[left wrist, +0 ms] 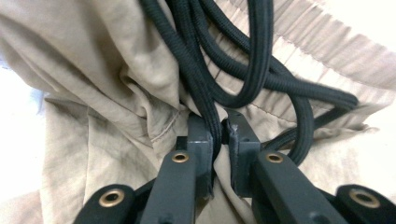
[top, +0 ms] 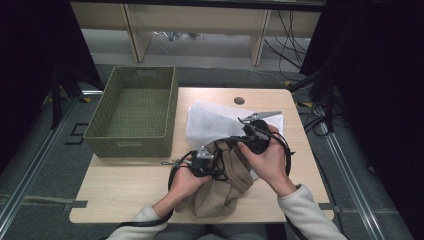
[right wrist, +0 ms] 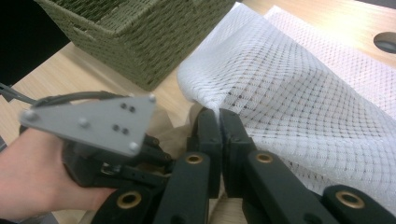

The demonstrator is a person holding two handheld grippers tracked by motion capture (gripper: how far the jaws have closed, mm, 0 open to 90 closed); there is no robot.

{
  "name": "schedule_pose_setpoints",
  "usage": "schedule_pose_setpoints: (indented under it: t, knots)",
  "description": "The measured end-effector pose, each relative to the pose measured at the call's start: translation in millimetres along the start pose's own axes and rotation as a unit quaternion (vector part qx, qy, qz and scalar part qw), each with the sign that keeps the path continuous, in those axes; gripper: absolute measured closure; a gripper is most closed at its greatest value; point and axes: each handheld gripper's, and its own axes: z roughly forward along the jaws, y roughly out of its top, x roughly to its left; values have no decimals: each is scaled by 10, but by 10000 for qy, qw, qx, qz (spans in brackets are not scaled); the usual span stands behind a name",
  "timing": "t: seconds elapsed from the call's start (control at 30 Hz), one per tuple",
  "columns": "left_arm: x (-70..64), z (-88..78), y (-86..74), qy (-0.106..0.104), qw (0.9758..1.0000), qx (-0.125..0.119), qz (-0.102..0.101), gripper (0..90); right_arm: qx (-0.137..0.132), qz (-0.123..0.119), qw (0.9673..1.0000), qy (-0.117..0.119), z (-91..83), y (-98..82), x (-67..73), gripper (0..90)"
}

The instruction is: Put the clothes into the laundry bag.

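A beige garment (top: pixel 220 197) lies bunched at the table's front, partly under a white mesh bag (top: pixel 210 122). My left gripper (top: pixel 219 169) points into the garment. In the left gripper view its jaws (left wrist: pixel 220 128) are pinched on a fold of the beige cloth (left wrist: pixel 116 74), and a black braided cable (left wrist: pixel 252 70) loops over them and runs down between the tips. My right gripper (top: pixel 234 142) is shut on the mesh bag's near edge and holds it up off the garment. The right gripper view has those jaws (right wrist: pixel 218 116) closed on the mesh (right wrist: pixel 299 93), and the left gripper's grey plate (right wrist: pixel 93 121) sits beside them.
A green woven basket (top: pixel 130 145) stands at the table's left side; its corner (right wrist: pixel 135 32) is close behind the mesh. A round cable hole (top: pixel 239 100) is in the far edge of the wooden table (top: pixel 125 185). Dark drapes flank both sides.
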Motion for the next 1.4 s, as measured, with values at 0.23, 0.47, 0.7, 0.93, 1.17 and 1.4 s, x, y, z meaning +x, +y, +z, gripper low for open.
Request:
schedule_pose_setpoints:
  t: [0.23,0.47,0.7,0.93,1.17,1.4]
  knots:
    - [-129,-308,230,-249,9940,-1051,-195,842,-108,-25,9999,79,-86,17,85,899]
    - [-270,-484,470,-104,9872,-1592,-18,844,-456,-291,9983,207,-252,47,239,899]
    - [-304,-779,607,261,9762,-2139,244,846,-760,-458,9959,191,-434,72,275,899]
    - [-398,-862,661,565,9740,-2102,636,844,-958,-485,9940,191,-590,83,357,899]
    - [-36,-338,550,1129,9842,-1214,615,841,-458,-97,9989,96,-273,59,100,899]
    - [90,-245,547,1226,9860,-949,609,834,-195,266,9995,13,-119,36,-104,899]
